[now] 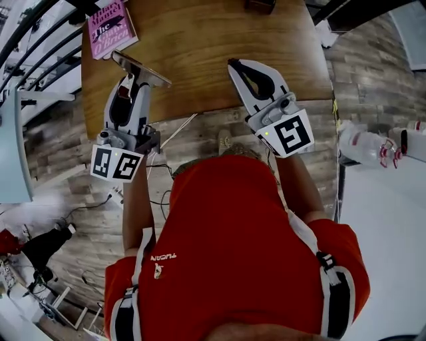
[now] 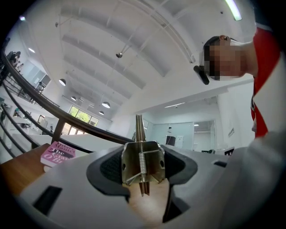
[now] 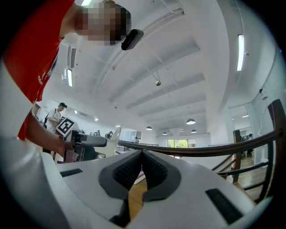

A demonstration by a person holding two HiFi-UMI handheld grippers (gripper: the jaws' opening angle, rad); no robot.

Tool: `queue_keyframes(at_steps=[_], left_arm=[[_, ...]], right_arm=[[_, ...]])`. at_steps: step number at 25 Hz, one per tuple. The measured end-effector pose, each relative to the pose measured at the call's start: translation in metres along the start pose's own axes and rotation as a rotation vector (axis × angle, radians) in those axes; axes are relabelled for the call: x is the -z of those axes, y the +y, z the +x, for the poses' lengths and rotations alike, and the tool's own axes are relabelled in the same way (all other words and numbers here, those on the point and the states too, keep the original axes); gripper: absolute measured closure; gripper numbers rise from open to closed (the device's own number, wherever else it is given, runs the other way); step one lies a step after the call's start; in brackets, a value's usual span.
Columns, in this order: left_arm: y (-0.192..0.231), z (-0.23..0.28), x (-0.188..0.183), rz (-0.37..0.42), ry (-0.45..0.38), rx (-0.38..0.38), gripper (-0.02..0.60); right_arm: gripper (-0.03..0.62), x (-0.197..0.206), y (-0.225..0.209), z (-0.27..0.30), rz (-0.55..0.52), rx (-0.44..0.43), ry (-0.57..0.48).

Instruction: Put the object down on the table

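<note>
My left gripper point(image 1: 133, 81) is shut on a flat metal spring clip point(image 1: 141, 69) and holds it over the near left edge of the wooden table point(image 1: 200, 40). In the left gripper view the clip point(image 2: 143, 162) sits clamped between the dark pads point(image 2: 111, 169), its coil spring facing the camera and a thin blade sticking upward. My right gripper point(image 1: 234, 64) hovers over the table's near right part with its jaws together and nothing between them; its pads point(image 3: 129, 169) meet at the tips. The right gripper view also catches the left gripper point(image 3: 85, 141) with the clip point(image 3: 115, 135).
A pink book point(image 1: 110, 28) point(image 2: 57, 153) lies on the table's far left corner. A dark object point(image 1: 259, 5) sits at the far edge. Clear bottles point(image 1: 366, 143) stand on a white surface to the right. A dark railing point(image 1: 33, 40) runs along the left.
</note>
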State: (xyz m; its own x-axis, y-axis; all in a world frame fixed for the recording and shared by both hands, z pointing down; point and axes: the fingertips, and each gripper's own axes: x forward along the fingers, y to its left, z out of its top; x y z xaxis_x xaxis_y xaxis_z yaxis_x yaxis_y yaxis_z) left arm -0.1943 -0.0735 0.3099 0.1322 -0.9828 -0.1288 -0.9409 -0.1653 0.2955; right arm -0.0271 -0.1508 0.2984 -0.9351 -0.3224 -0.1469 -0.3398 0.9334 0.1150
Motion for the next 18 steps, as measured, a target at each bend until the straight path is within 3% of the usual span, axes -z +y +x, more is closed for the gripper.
queue_keyframes(at_steps=[9, 18], left_arm=[[0.042, 0.060, 0.034, -0.130, 0.114, -0.014, 0.354], [0.074, 0.102, 0.110, -0.295, 0.428, 0.087, 0.354]], right_arm=[[0.569, 0.023, -0.031, 0.039, 0.001, -0.026, 0.048], [0.569, 0.045, -0.040, 0.046, -0.003, 0.082, 0.146]])
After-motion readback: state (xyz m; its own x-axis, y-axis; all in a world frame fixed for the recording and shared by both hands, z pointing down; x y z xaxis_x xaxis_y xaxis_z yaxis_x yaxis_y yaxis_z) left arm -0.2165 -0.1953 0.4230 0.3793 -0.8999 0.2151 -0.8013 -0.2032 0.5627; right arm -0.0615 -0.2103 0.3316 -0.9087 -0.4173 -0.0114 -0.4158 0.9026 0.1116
